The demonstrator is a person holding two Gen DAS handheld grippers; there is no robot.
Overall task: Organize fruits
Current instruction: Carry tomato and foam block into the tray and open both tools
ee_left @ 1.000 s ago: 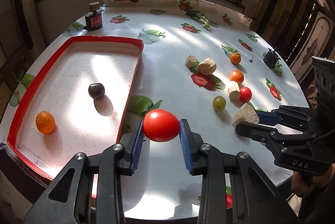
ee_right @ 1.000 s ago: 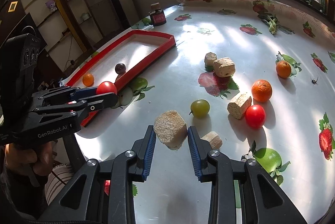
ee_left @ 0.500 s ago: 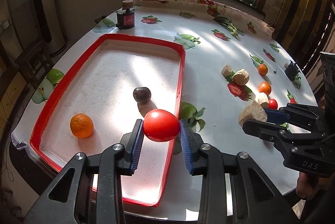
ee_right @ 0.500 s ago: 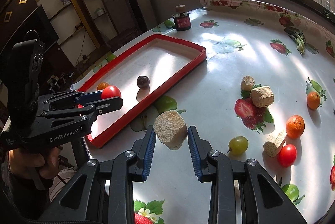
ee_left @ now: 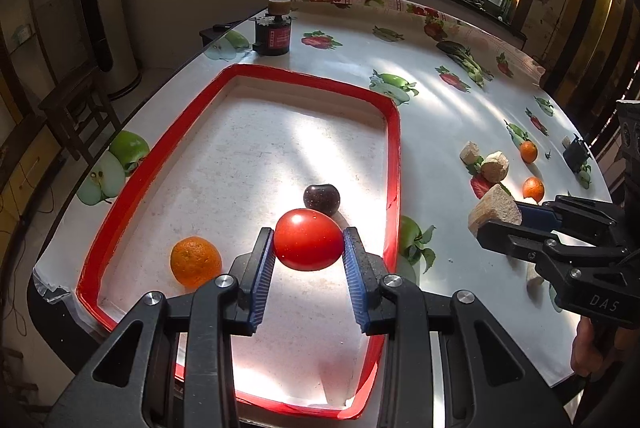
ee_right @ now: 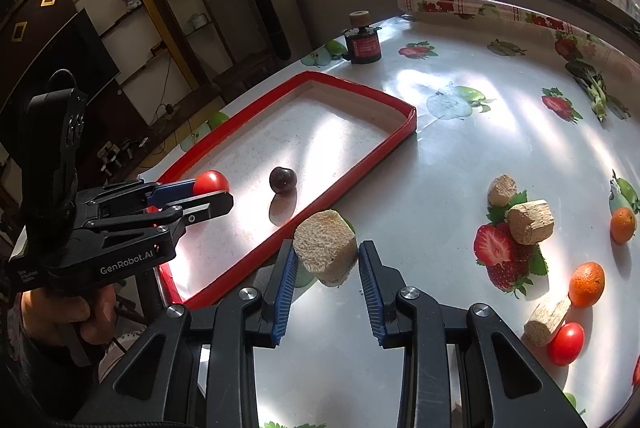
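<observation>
My left gripper (ee_left: 308, 252) is shut on a red tomato (ee_left: 308, 239) and hangs above the near part of the red-rimmed tray (ee_left: 394, 156). Inside the tray lie a dark plum (ee_left: 321, 198) and an orange (ee_left: 195, 261). My right gripper (ee_right: 325, 264) is shut on a beige cork-like chunk (ee_right: 325, 251), held over the table just outside the tray's right rim (ee_right: 320, 204). In the right wrist view the left gripper (ee_right: 212, 194) with the tomato (ee_right: 210, 182) shows over the tray, close to the plum (ee_right: 282, 180).
On the fruit-print tablecloth to the right lie several cork chunks (ee_right: 530, 215), two oranges (ee_right: 586, 284), and a small tomato (ee_right: 565, 343). A dark jar with a cork lid (ee_left: 276, 32) stands beyond the tray. A chair (ee_left: 76, 108) stands off the table's left edge.
Both grippers have moved left with their loads. The tomato now hangs over the tray's inside instead of the table, and the cork chunk has come up to the tray's right rim.
</observation>
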